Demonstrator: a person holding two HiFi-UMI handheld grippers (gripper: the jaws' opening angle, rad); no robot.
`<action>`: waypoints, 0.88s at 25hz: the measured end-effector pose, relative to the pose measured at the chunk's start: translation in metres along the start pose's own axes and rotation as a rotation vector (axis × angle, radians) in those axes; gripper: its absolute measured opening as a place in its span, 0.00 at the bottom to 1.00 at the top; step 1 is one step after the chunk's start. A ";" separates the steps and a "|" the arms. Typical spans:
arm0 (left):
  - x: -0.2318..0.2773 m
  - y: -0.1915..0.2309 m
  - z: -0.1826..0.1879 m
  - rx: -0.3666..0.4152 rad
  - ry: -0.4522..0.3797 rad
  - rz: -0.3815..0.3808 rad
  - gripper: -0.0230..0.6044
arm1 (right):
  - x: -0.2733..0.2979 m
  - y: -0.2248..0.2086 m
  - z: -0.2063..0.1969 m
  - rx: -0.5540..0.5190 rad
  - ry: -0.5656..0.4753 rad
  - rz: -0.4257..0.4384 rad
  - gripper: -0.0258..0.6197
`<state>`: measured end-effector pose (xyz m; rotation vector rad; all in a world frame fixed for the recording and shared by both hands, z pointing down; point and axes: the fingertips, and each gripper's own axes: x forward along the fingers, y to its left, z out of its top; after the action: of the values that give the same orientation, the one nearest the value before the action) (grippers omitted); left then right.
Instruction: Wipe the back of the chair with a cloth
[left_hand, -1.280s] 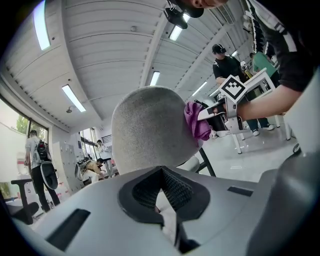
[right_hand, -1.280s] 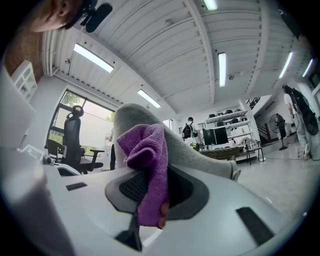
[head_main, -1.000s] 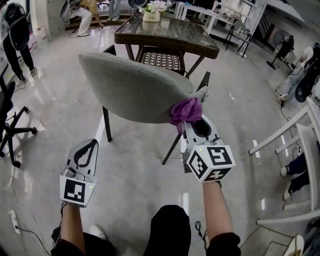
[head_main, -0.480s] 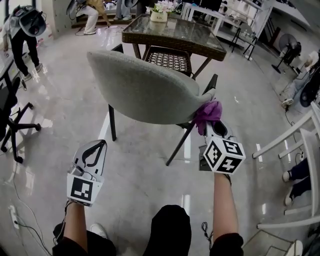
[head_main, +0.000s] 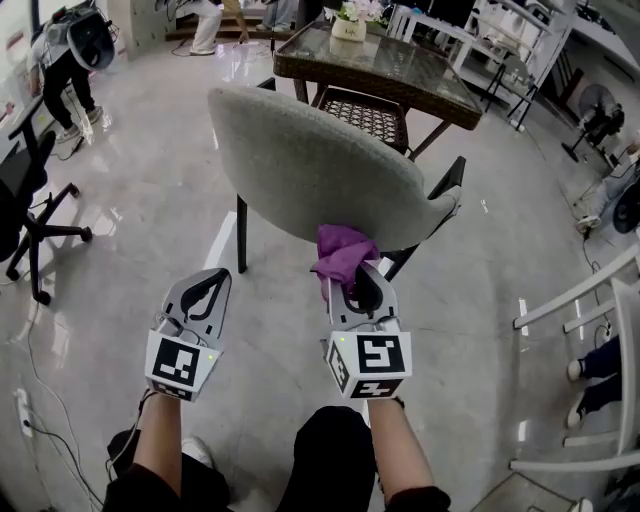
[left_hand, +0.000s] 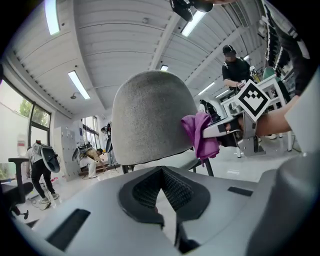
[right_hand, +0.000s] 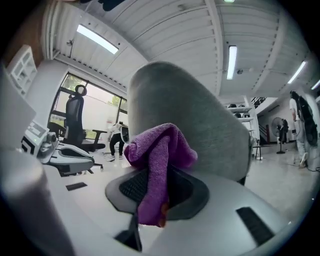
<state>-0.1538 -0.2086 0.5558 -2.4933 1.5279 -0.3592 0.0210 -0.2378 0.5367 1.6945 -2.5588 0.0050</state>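
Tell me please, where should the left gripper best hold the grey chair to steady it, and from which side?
Probably the backrest's left edge, from behind: that rim is bare, faces the left gripper, and lies clear of the purple cloth in the right gripper. The left gripper is shut, so open it first.

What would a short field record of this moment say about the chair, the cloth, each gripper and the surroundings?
chair: grey upholstered chair on dark legs, its back towards the person
cloth: purple crumpled cloth, appears to lie against the lower part of the chair back
right gripper: jaws shut on the cloth
left gripper: jaws together, nothing between them, apart from the chair
behind the chair: glass-topped wicker table
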 end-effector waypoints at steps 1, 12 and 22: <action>-0.001 0.000 -0.001 -0.007 0.007 0.003 0.05 | 0.009 0.012 -0.003 0.007 0.009 0.024 0.19; -0.004 0.005 -0.003 -0.040 -0.007 0.022 0.05 | 0.037 0.054 0.002 -0.101 0.027 0.112 0.19; 0.000 -0.012 -0.002 -0.027 0.014 0.014 0.05 | 0.002 -0.019 -0.001 -0.083 0.013 0.002 0.19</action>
<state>-0.1440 -0.2035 0.5617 -2.5044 1.5648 -0.3577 0.0377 -0.2467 0.5375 1.6576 -2.5143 -0.0885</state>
